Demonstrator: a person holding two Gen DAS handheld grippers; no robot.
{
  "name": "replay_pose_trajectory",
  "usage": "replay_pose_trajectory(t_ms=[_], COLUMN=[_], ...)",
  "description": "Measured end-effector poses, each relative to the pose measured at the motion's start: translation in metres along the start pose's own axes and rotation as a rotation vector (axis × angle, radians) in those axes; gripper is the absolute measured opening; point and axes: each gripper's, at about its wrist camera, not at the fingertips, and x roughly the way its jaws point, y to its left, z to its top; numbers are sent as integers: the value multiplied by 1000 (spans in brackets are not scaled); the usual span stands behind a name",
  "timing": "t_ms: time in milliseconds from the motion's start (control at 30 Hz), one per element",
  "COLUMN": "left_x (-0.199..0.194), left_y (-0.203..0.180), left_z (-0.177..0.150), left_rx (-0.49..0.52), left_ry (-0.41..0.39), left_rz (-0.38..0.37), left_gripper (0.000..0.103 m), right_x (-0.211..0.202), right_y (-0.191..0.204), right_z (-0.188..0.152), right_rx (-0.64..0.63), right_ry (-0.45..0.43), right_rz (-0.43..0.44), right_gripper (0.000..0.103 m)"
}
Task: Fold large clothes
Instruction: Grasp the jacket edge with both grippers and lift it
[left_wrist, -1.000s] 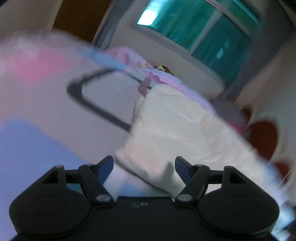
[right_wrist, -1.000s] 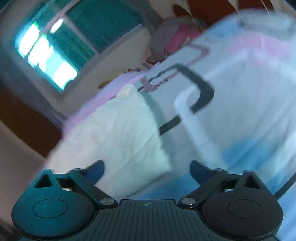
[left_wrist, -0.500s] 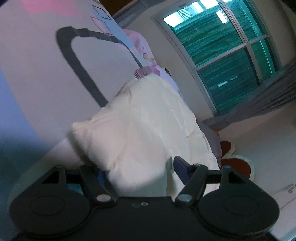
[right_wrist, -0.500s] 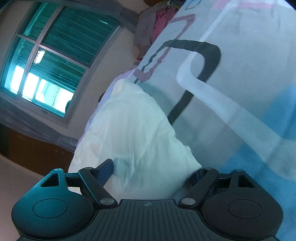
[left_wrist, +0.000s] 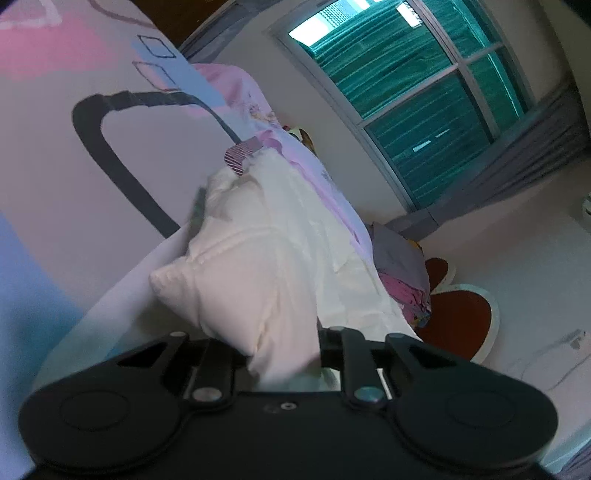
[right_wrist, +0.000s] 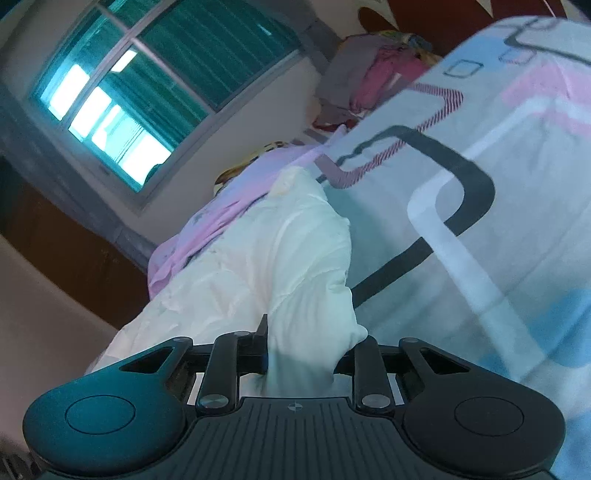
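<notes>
The cream-white garment (left_wrist: 280, 236) lies on the patterned bed sheet (left_wrist: 48, 155), near the window (left_wrist: 417, 92). The left claw (left_wrist: 282, 350) is closing, with a bunched garment corner between its jaws. The right claw (right_wrist: 301, 354) is closing likewise on the garment's other corner. No legible writing or brand marks appear.

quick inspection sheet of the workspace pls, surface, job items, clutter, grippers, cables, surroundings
surface: patterned bedsheet, pale with pink, blue and dark line shapes
job's things: white garment lying on the sheet, near end bunched
clutter: pile of clothes at the far end; pink cloth beside the garment
grippers: left gripper and right gripper closing, garment between the jaws of each
cables: thin cord on the wall
surroundings: window, wall, wooden panel
</notes>
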Motion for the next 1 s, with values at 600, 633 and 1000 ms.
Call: replay_pose_trajectory(t_ms=[600, 633, 1000], left_x=[-155, -160, -175], left_y=[19, 20, 34], left_z=[-109, -114, -133], left_rx=[13, 13, -7], left_ry=[48, 47, 40], left_rz=[32, 35, 57], left_gripper=[18, 18, 21], right_x=[-169, -173, -186], right_y=[-24, -27, -45], right_z=[-106, -110, -127], right_rx=[-35, -31, -4], right_ry=[37, 41, 78], right_rz=[-23, -22, -41], right_gripper=[23, 23, 24])
